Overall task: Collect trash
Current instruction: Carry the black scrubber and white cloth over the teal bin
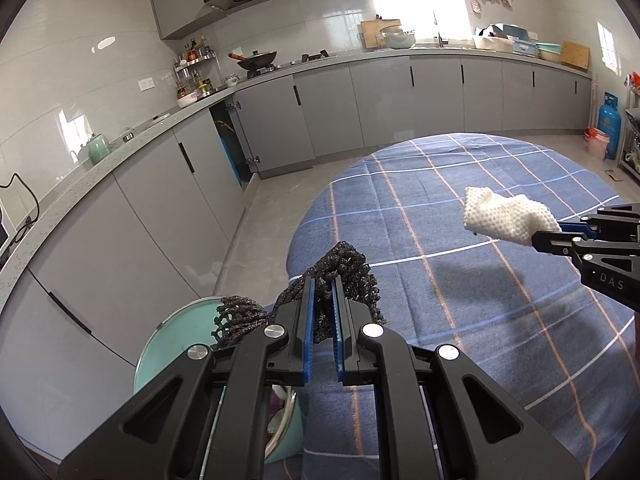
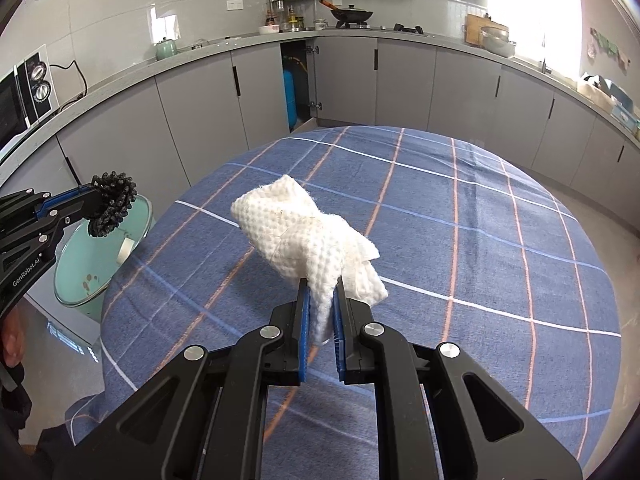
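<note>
While the left gripper's jaws pinch black netting, the right gripper's clamp a white wipe.

Left gripper clutching black mesh netting

It is hanging over the teal bin beside the blue plaid tablecloth; the right gripper is pinching a white wad.

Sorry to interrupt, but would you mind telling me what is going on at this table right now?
A person is collecting trash with two handheld grippers. The left gripper is shut on a black mesh scrap, held above the teal bin beside the table. The right gripper is shut on a crumpled white paper towel, held up over the blue plaid tablecloth. Neither piece has been dropped yet.
</note>
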